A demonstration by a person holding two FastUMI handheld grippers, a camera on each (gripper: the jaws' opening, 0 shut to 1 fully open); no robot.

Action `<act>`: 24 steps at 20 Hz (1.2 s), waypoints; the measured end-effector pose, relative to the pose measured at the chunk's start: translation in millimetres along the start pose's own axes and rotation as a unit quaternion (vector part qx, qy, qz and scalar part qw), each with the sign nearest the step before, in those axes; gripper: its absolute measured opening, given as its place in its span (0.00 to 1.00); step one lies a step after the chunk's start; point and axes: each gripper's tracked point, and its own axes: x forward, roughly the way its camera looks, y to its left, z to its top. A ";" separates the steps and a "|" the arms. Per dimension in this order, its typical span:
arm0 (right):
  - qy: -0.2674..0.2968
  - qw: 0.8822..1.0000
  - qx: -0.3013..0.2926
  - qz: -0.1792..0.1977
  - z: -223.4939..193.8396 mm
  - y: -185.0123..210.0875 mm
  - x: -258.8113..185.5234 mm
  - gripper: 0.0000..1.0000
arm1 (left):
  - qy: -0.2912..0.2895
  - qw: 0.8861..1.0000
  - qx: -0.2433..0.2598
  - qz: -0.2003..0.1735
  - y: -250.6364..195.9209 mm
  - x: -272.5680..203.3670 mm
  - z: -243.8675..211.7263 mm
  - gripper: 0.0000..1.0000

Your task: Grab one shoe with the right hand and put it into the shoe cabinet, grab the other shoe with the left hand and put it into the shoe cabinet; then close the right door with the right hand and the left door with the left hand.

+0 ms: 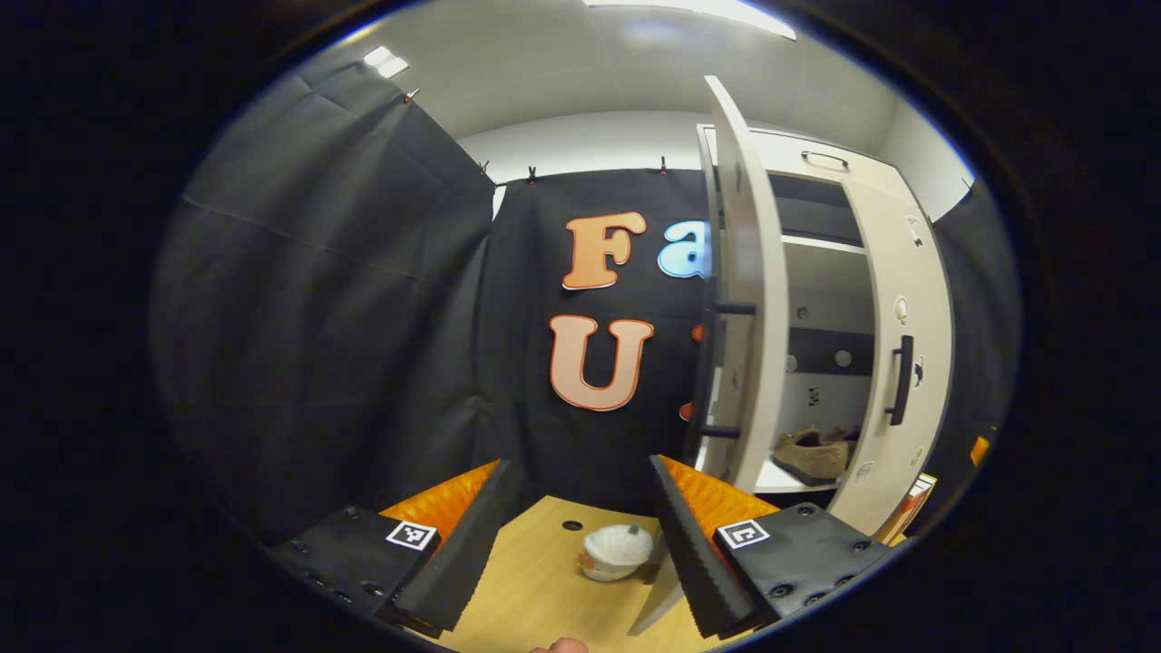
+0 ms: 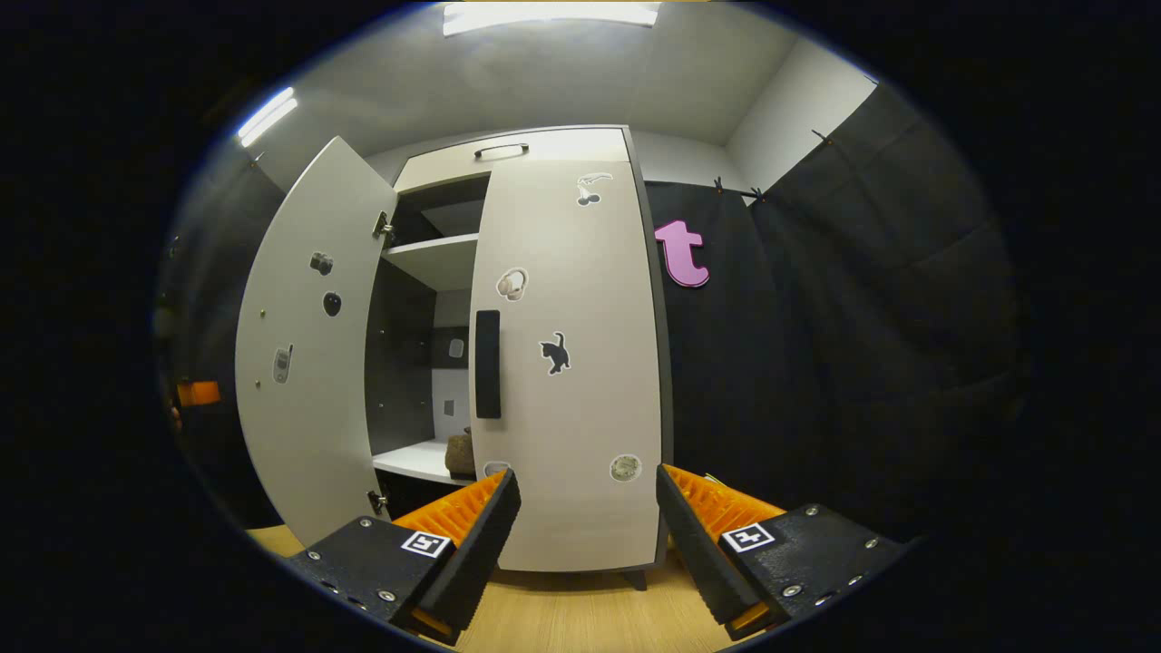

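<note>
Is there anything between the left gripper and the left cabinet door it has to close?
Nothing visible. The left door stands open, edge-on, just past the open left gripper, with only bare tabletop between them.

In the right gripper view, the right gripper (image 2: 580, 535) faces the shoe cabinet (image 2: 517, 150) with its fingers spread apart and nothing between them, low over the wooden floor (image 2: 580, 617). The right door (image 2: 571, 363), stuck with small stickers and carrying a dark vertical handle (image 2: 487, 363), stands nearly closed, while the left door (image 2: 304, 345) hangs wide open. Through the gap between the doors, a brown shoe (image 2: 460, 453) rests on a white shelf (image 2: 413, 461) inside.
</note>
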 end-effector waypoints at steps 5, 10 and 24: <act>0.026 1.000 0.013 0.005 -24.0 -2.3 -18.2 0.93 | 0.001 1.000 0.003 -0.022 -19.6 50.5 8.2 0.97; 0.041 0.999 0.007 -0.007 -35.0 -13.3 -24.6 0.93 | -0.005 0.999 0.022 -0.026 -29.5 49.8 11.6 0.96; 0.034 0.999 0.014 -0.002 -30.4 -20.6 -19.0 0.93 | 0.023 0.987 -0.007 -0.159 -159.1 32.4 0.8 0.95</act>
